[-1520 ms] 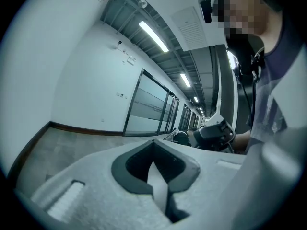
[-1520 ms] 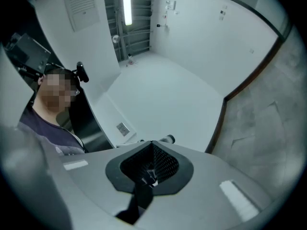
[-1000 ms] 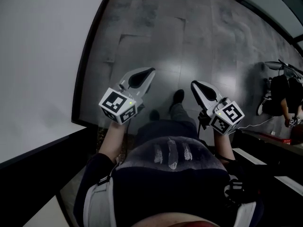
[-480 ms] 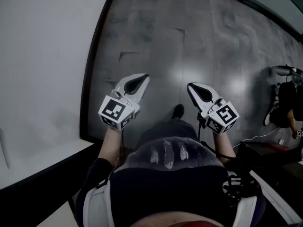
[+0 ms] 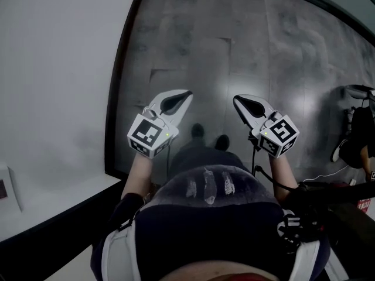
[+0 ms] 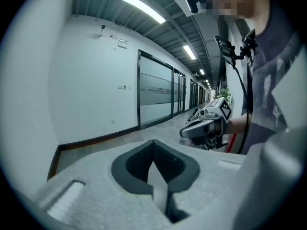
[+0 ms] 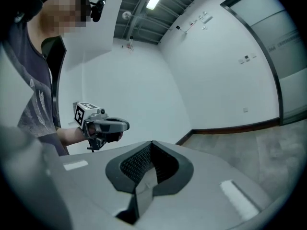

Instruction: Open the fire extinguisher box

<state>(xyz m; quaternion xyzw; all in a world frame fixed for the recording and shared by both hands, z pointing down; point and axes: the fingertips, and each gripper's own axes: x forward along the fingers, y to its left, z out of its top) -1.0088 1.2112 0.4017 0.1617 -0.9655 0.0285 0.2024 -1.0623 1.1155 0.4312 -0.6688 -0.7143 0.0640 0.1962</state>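
Both tongs are shut tight and hold nothing. The left tongs point(image 5: 185, 94) and right tongs point(image 5: 238, 100) point down at the grey floor point(image 5: 234, 40), side by side and a little apart. A small box point(image 5: 6, 187) with a red patch is on the white wall point(image 5: 58, 69), well apart from the left tongs. I cannot tell if it is the one to open. The floor ahead has lots of room.

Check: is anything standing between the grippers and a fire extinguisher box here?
No such box shows in any view, so that cannot be judged. The left gripper and right gripper hang shut over grey floor.
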